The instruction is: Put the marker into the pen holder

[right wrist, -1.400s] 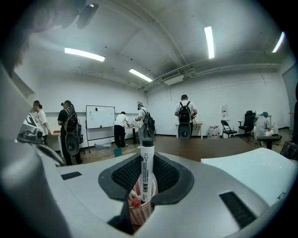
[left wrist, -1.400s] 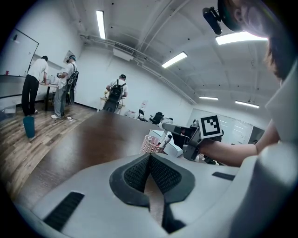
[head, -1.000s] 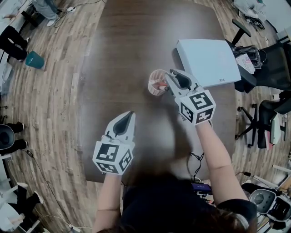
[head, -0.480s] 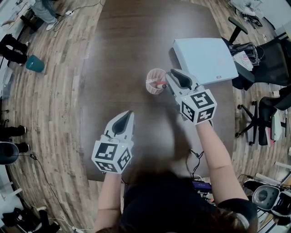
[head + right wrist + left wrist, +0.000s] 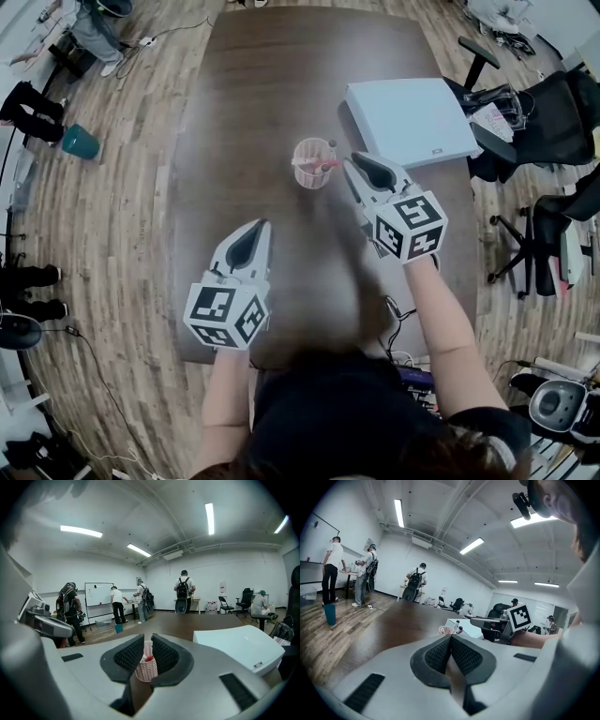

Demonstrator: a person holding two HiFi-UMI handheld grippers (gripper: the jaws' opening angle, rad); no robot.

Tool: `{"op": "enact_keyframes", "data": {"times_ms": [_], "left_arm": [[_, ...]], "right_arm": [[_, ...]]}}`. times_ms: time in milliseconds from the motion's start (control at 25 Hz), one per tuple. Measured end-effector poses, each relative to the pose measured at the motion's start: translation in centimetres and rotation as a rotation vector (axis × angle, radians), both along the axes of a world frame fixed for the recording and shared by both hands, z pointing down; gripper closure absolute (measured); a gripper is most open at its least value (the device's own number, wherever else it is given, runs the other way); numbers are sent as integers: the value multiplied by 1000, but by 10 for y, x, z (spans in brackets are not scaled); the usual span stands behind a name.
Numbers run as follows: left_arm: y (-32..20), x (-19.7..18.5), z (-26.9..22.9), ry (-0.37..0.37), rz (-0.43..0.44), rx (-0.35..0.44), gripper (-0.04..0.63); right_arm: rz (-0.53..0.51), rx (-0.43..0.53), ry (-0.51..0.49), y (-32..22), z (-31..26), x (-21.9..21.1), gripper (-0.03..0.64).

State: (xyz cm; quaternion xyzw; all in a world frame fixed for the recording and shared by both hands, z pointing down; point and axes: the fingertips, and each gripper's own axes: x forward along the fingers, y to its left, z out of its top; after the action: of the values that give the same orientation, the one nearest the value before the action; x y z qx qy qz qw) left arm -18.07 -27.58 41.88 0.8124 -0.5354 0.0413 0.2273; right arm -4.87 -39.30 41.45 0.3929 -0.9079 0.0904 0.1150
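Observation:
The pink mesh pen holder (image 5: pixel 311 176) stands on the dark table (image 5: pixel 253 112). A marker (image 5: pixel 317 165) with a red end leans across its rim. Just right of the holder is my right gripper (image 5: pixel 349 159), its jaws a narrow gap apart with nothing between them. In the right gripper view the holder (image 5: pixel 146 670) and the marker's red end (image 5: pixel 149 658) show through the gap of the right gripper (image 5: pixel 147 638). My left gripper (image 5: pixel 262 225) hangs shut and empty over the table's near left. In the left gripper view the left gripper (image 5: pixel 451 637) points toward the holder (image 5: pixel 445 630).
A white flat box (image 5: pixel 411 120) lies on the table right of the holder, close behind my right gripper. Office chairs (image 5: pixel 553 122) stand beyond the table's right edge. A teal bin (image 5: pixel 80 142) is on the floor at the left, near people at far desks.
My right gripper has drawn back a little from the holder, and the marker stays behind in it. The left gripper has barely moved.

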Motion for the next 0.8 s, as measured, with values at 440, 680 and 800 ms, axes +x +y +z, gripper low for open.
{"op": "enact_keyframes", "data": {"times_ms": [440, 680, 800], "left_arm": [[24, 6, -27, 4, -58, 52, 568], [37, 8, -35, 2, -82, 65, 568], [40, 6, -37, 11, -101, 67, 568]], "right_arm": [[28, 1, -11, 52, -27, 31, 592], [41, -16, -41, 73, -37, 41, 598], [43, -27, -46, 81, -37, 43, 598]]}}
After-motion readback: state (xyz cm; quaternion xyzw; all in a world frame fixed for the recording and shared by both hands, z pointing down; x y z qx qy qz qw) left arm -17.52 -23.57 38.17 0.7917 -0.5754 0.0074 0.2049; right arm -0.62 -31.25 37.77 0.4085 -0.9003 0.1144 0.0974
